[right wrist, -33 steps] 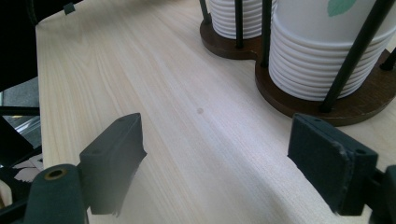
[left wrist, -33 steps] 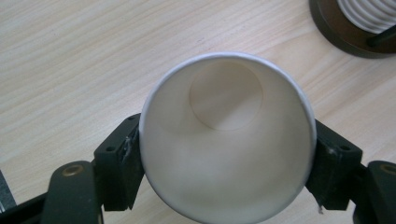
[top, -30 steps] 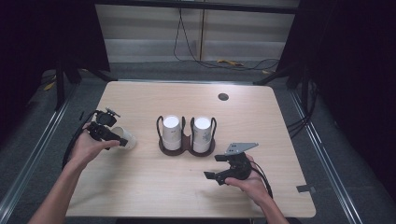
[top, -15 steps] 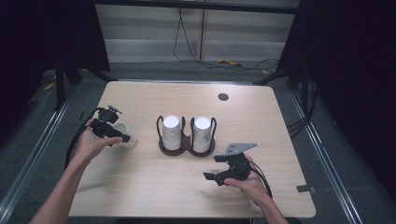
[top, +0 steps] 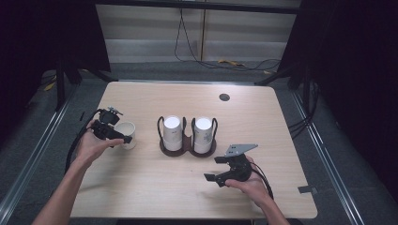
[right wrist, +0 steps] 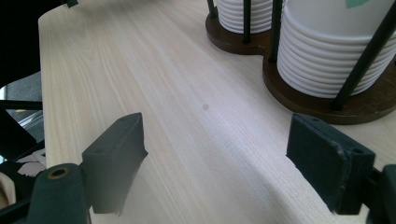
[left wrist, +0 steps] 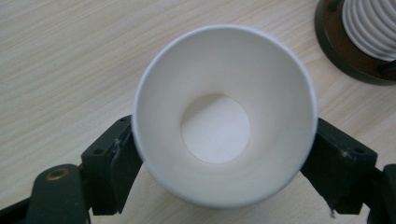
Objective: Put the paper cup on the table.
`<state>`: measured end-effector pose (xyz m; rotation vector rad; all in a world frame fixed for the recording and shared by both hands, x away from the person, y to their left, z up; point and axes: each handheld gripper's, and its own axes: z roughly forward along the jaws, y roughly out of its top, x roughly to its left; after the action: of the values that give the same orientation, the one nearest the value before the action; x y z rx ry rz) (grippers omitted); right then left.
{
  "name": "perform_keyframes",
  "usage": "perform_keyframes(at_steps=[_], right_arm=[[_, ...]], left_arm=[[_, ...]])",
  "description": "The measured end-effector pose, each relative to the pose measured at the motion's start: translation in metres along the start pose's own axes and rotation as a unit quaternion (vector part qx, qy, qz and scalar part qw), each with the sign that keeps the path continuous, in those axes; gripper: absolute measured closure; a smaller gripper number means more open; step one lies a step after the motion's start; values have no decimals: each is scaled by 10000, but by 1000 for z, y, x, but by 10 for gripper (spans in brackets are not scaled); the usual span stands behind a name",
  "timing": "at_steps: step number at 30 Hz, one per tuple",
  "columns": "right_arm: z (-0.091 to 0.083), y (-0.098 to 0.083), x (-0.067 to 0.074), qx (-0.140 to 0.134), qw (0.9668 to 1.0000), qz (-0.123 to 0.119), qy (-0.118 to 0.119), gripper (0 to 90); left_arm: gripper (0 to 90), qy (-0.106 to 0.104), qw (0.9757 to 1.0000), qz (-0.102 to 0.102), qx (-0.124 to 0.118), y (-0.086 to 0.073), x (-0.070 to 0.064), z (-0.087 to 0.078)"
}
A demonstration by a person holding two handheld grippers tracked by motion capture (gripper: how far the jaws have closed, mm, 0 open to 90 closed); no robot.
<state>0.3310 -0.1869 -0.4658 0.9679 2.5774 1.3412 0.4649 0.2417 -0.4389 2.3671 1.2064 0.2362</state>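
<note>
One white cup [left wrist: 224, 116] is squeezed by the left hand-held gripper [top: 109, 131]; it should be held gently. The right hand-held gripper [top: 225, 169] is spread wide, empty.

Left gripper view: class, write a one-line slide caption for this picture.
Left claw closed on an empty white paper cup standing upright on the wooden table, seen from above.
</note>
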Motion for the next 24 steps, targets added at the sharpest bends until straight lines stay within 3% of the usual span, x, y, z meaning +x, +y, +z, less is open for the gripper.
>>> perform_keyframes(at_steps=[7, 9, 12, 18, 24], right_arm=[[0, 0, 0, -3, 10000, 0, 2, 193], [0, 0, 0, -5, 10000, 1, -4, 193], [-1, 0, 0, -23, 10000, 11, -11, 191], [-1, 0, -1, -40, 10000, 39, -57, 190], [0, 0, -1, -7, 10000, 23, -64, 191]], left_arm=[[194, 0, 10000, 46, -62, -1, -1, -2], [194, 5, 9999, -3, -117, -2, 0, -2], [207, -195, 9994, -210, -174, -6, 3, -3], [204, -202, 9994, -150, -223, -13, 3, -5], [203, -216, 9987, -243, -393, -20, 1, -7]])
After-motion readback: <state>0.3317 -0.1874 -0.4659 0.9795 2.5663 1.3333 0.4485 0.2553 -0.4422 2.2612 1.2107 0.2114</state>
